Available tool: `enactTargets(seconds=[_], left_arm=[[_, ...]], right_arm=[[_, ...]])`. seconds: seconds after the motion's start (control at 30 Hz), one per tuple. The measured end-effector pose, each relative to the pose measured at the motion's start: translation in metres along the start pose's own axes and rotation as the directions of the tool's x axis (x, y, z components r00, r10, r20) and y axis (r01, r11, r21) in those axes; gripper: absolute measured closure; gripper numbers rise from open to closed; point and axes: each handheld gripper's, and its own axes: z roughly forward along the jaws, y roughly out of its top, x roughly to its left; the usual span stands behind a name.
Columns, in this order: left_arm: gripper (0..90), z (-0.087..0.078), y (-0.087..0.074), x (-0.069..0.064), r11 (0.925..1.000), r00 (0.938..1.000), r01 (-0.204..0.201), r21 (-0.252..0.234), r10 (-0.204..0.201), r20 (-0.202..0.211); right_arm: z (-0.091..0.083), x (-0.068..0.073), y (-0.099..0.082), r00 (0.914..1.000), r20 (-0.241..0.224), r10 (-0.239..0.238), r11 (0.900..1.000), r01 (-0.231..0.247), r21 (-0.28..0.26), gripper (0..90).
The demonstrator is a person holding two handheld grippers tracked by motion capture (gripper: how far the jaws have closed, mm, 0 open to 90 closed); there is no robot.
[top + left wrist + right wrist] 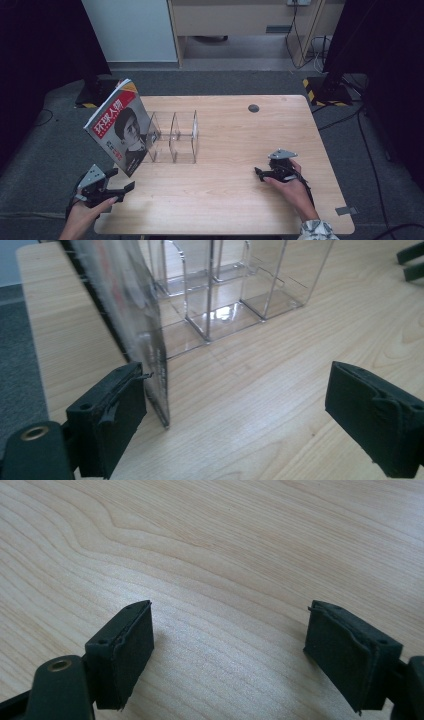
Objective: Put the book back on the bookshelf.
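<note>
Magazine (120, 127) stands tilted at the table's (225, 200) left edge, leaning against the clear acrylic organizer (175, 137); my left tongs (120, 186) gape wide, one pad beside its lower corner, not clamping. My right tongs (259, 173) rest apart on bare wood, well away.

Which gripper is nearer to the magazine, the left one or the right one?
Left. The left gripper is just below the magazine, one jaw beside its lower edge. The right gripper rests far across the table.
</note>
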Motion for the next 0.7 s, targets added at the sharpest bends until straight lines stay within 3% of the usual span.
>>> enactTargets(seconds=[0.37, 0.7], left_arm=[[8.2, 0.018, 0.012, -0.016, 0.9987, 0.9979, -0.043, 0.025, 0.042, 0.049], [5.3, 0.042, 0.023, -0.029, 0.9978, 0.9945, -0.051, 0.041, 0.047, 0.094]], right_arm=[[0.0, 0.0, 0.0, 1.0, 0.0, -0.001, 1.0, 0.001, 0.0, 19.6], [0.0, 0.0, 0.0, 1.0, 0.0, 0.001, 1.0, -0.001, 0.001, 19.6]])
